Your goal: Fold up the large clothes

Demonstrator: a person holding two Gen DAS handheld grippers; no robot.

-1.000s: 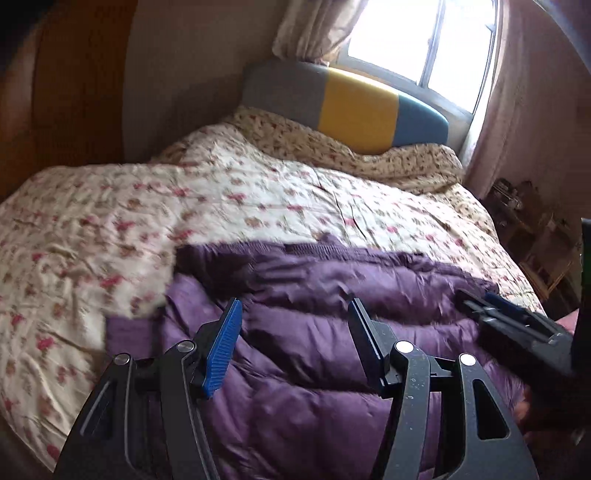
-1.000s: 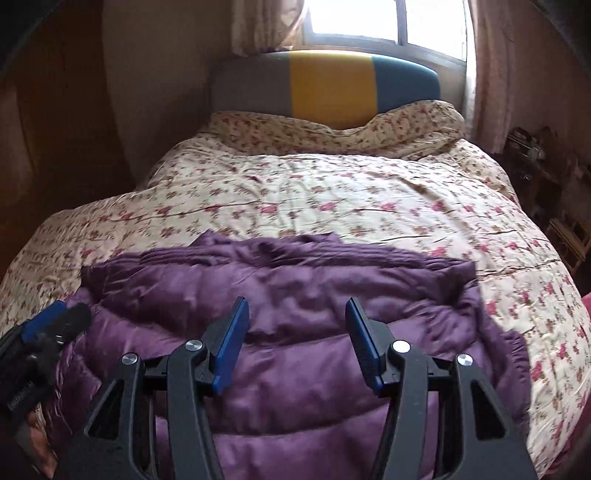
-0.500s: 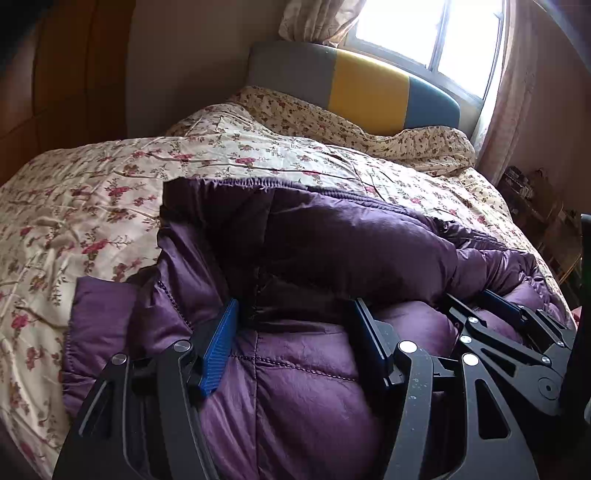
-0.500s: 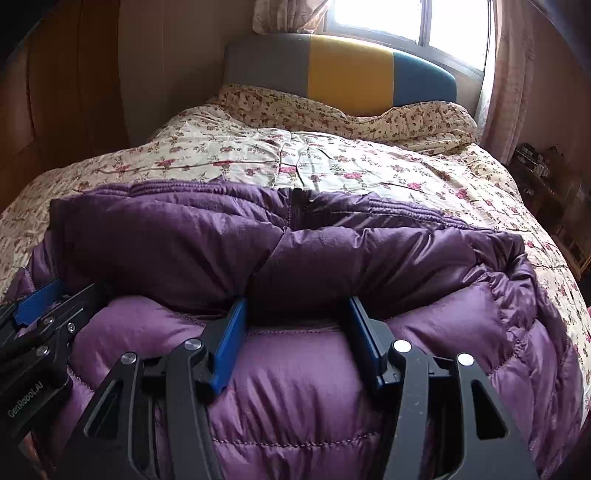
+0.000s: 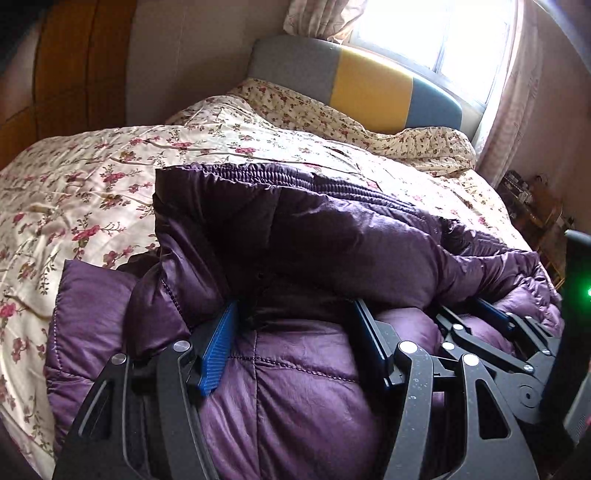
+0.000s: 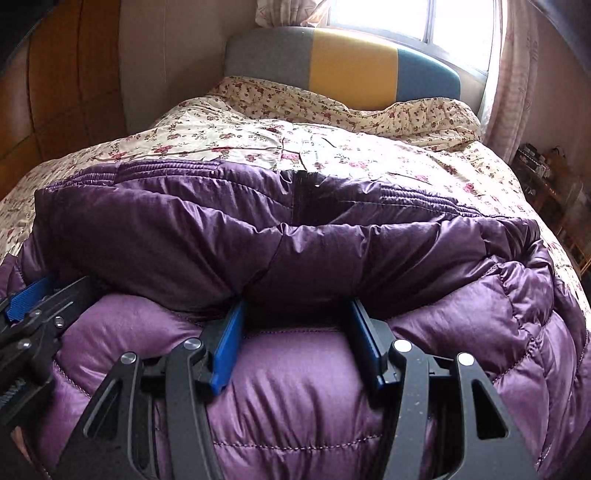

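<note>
Purple down jacket (image 6: 295, 398) on floral quilt (image 6: 258, 140) of bed, folded-over top layer ahead. Left hand-held gripper (image 5: 295, 332) jaws opening, fabric bulging between, fingertips under fold. Right hand-held gripper (image 6: 295, 328) about half open, nothing clamped, tips likewise under fold.

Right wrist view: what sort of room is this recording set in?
A home bedroom, most likely: a bed with a floral quilt, a padded grey, yellow and blue headboard and a curtained window behind it.
</note>
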